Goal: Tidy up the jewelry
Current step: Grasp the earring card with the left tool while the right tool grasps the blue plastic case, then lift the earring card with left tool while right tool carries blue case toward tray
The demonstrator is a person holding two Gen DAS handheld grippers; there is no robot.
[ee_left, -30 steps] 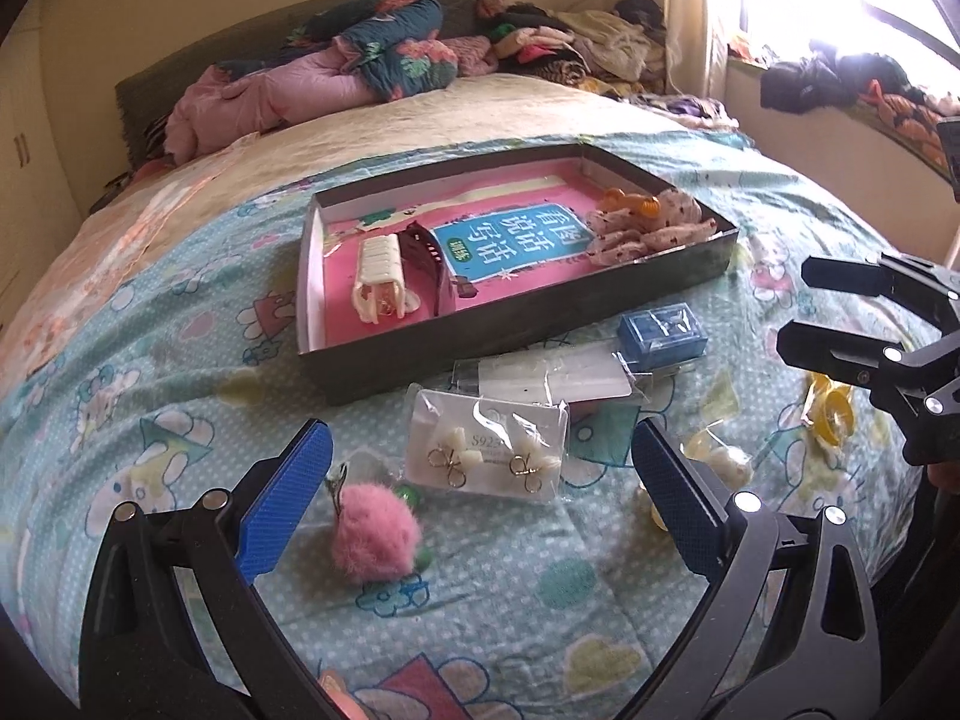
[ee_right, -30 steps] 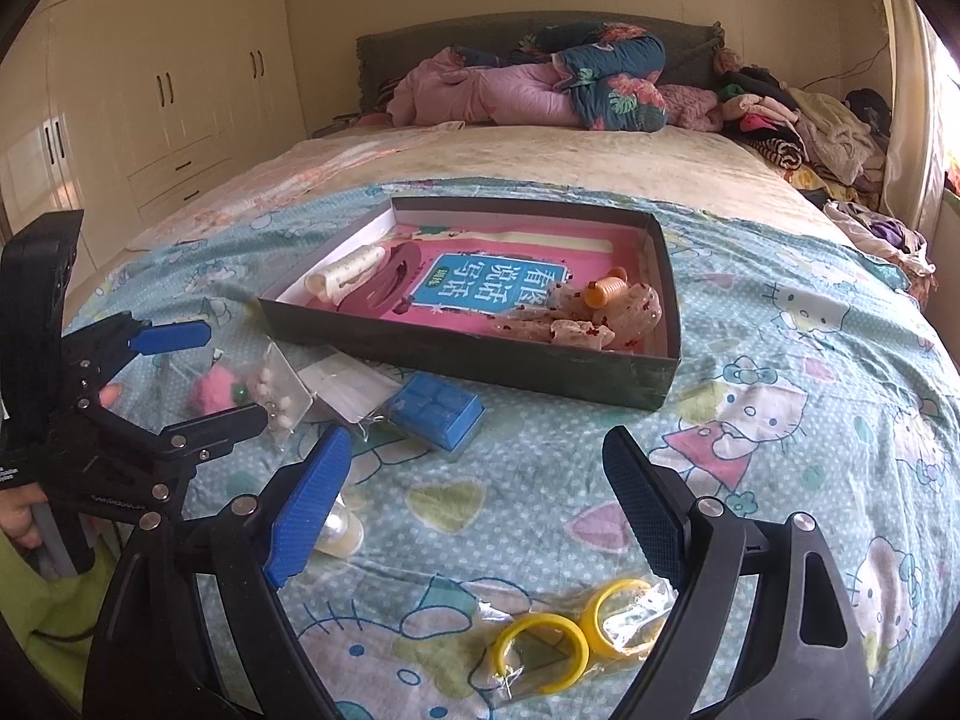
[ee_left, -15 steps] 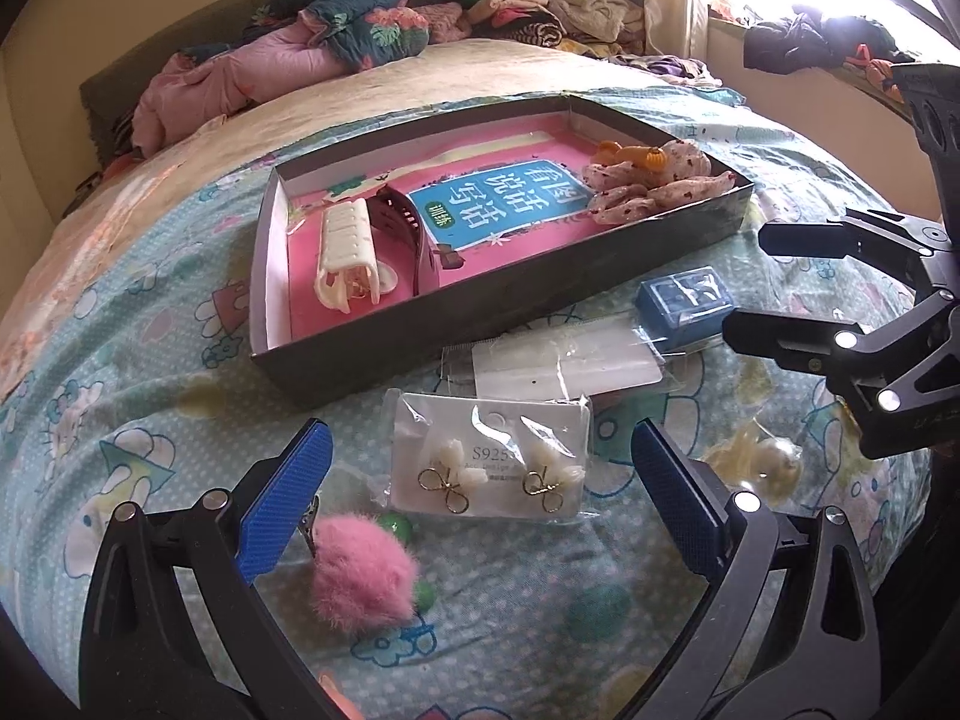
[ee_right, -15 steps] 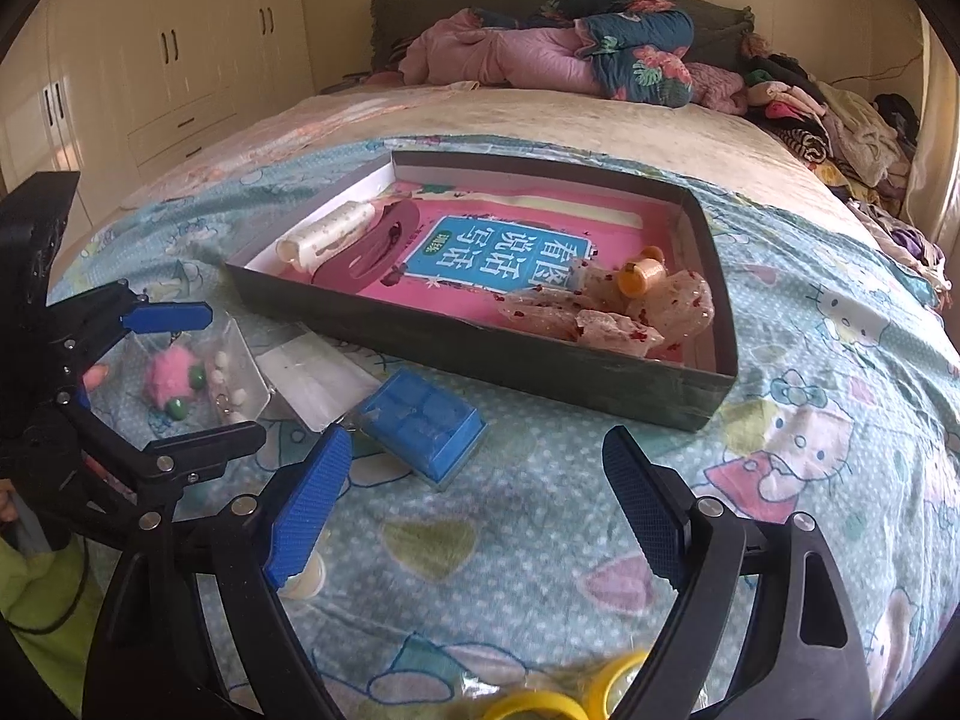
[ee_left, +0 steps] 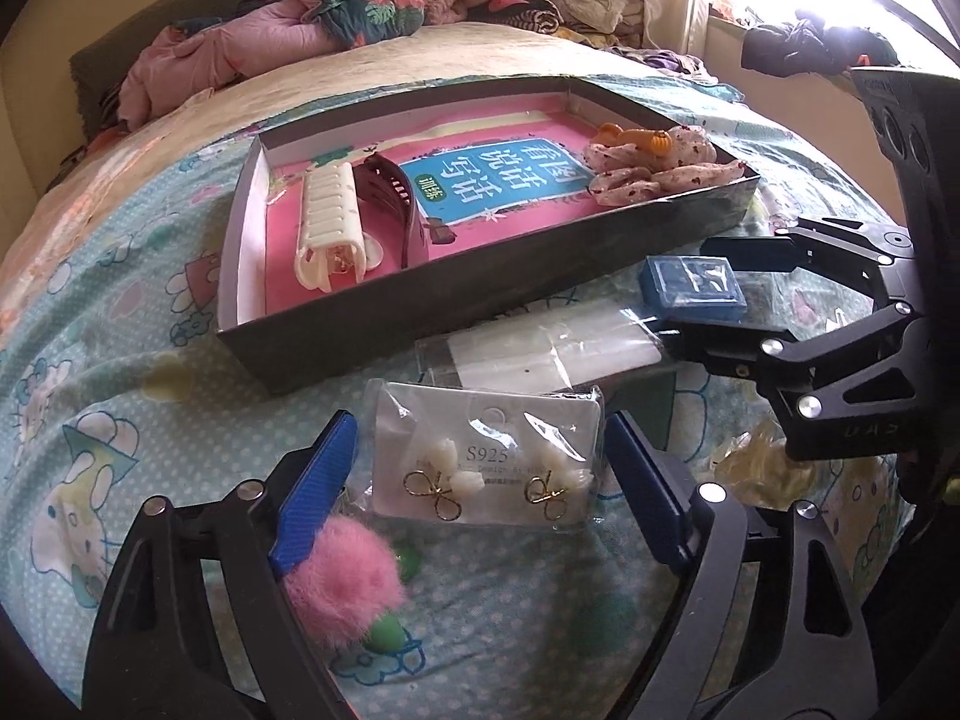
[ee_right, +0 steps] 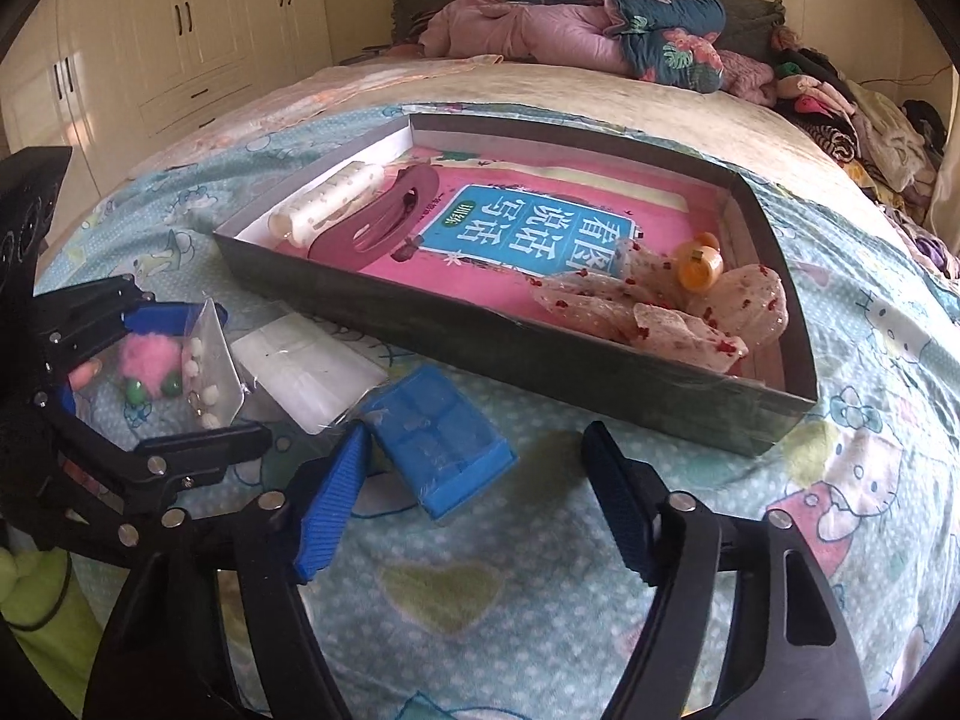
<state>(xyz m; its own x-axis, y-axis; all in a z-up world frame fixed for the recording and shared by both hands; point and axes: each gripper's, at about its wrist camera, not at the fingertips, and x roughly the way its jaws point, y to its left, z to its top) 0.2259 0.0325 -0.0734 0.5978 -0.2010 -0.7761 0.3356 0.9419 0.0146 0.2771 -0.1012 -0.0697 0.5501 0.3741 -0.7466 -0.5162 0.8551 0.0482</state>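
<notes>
A dark shallow box (ee_left: 420, 312) (ee_right: 600, 360) lies on the bed, holding a cream hair clip (ee_left: 330, 228), a maroon clip (ee_left: 390, 198), a spotted scrunchie (ee_left: 654, 168) and an orange clip (ee_right: 699, 267). My left gripper (ee_left: 480, 468) is open, with a bagged earring card (ee_left: 486, 462) between its fingers. A pink pom-pom (ee_left: 342, 582) touches its left finger. My right gripper (ee_right: 474, 498) is open around a small blue case (ee_right: 441, 438), also seen in the left wrist view (ee_left: 690, 288).
A clear bag with a white card (ee_left: 540, 354) (ee_right: 306, 369) lies between the earring card and the box. A yellowish bagged item (ee_left: 756, 468) lies at the right. Pillows and piled clothes (ee_right: 600, 30) sit at the bed's head. Wardrobes (ee_right: 150, 30) stand left.
Both grippers moved forward and down toward the bed. The earring card now sits between the left fingers and the blue case between the right fingers. Both stay open.
</notes>
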